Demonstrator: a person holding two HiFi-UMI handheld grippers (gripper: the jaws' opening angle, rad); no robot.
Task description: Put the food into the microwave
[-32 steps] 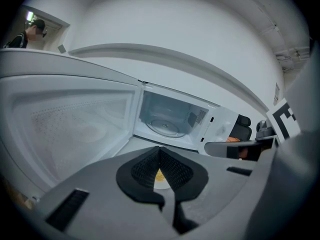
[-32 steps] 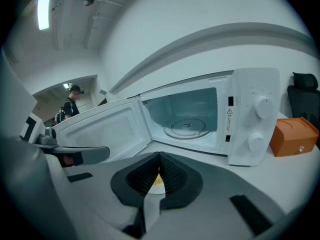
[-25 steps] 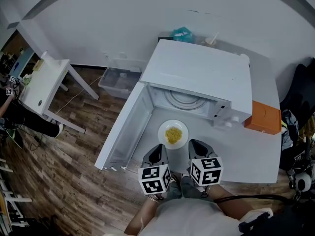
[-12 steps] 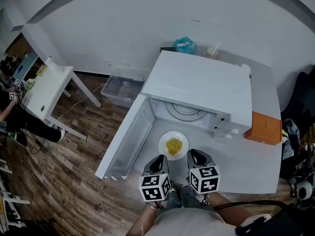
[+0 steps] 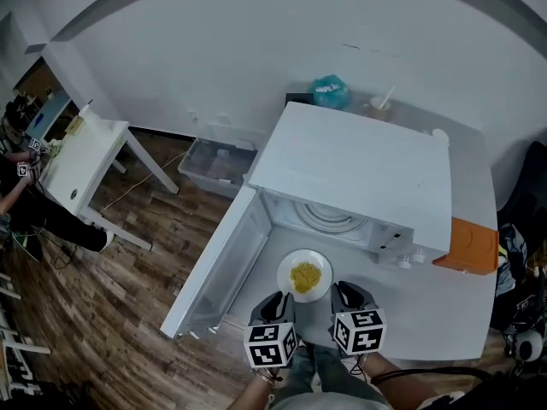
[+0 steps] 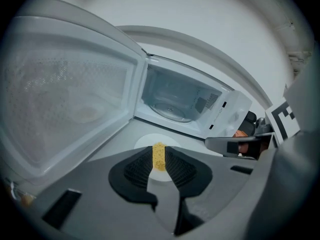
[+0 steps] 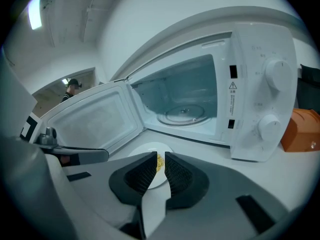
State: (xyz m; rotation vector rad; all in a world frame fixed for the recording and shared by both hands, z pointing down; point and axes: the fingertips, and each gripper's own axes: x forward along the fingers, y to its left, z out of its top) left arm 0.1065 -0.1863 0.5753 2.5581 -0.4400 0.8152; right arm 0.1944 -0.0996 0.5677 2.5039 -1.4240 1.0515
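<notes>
Since a second ago the microwave [image 5: 359, 165], the plate [image 5: 305, 255] and both my grippers have slid lower in the head view, and the grippers sit as near the plate as before.

From above, my left gripper [image 5: 275, 299] and right gripper [image 5: 346, 290] lie side by side. The plate of yellow food [image 5: 305, 275] is just beyond their fingertips, on the table [image 5: 427, 306] before the open microwave, not inside it.

In the left gripper view, my jaws are pinched to a thin slit and grip nothing. The food shows through the slit, and the door [image 6: 65, 99] stands to their left.

In the right gripper view, my jaws are likewise nearly together and empty. The plate is just ahead and the turntable [image 7: 182, 113] beyond.
</notes>
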